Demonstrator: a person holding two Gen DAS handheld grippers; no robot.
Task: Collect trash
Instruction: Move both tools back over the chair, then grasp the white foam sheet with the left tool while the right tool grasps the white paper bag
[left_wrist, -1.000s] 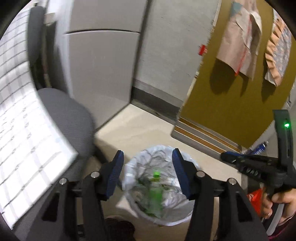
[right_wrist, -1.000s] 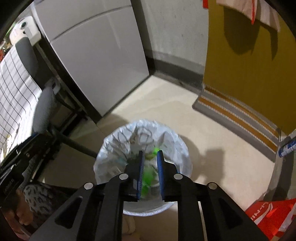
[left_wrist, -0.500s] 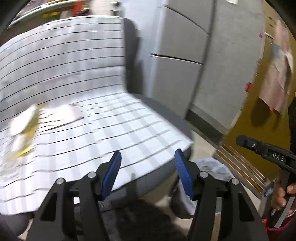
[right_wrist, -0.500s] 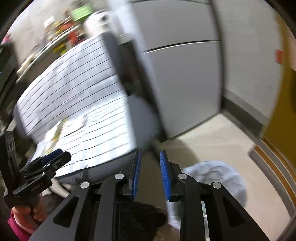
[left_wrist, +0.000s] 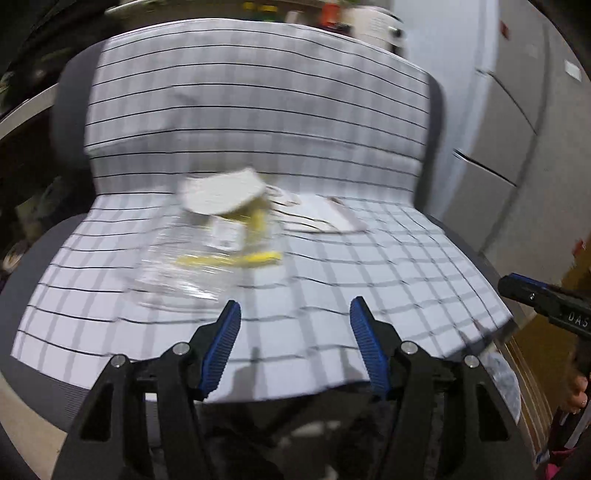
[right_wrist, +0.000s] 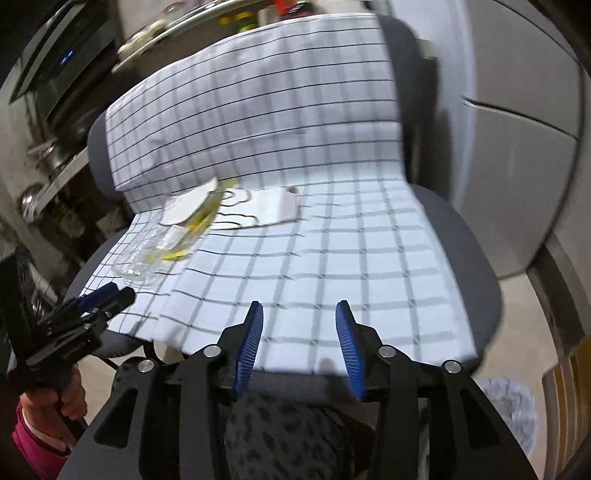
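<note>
Clear plastic cup (left_wrist: 207, 254) with white lid and yellow bits, lying on checked cloth (left_wrist: 369, 258) over chair seat.
White mask (left_wrist: 325, 218) just right of cup; left gripper (left_wrist: 295, 332) wide open, empty, near cup; right gripper (right_wrist: 299, 336) open, empty; bin (right_wrist: 509, 413) on floor, lower right.

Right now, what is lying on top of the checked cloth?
On the checked cloth lie a clear plastic container with white lid, and a flat white packet. Container contents are blurred.

One clear plastic container (left_wrist: 207, 254), one face mask (left_wrist: 325, 218), one chair (right_wrist: 476, 266).
</note>
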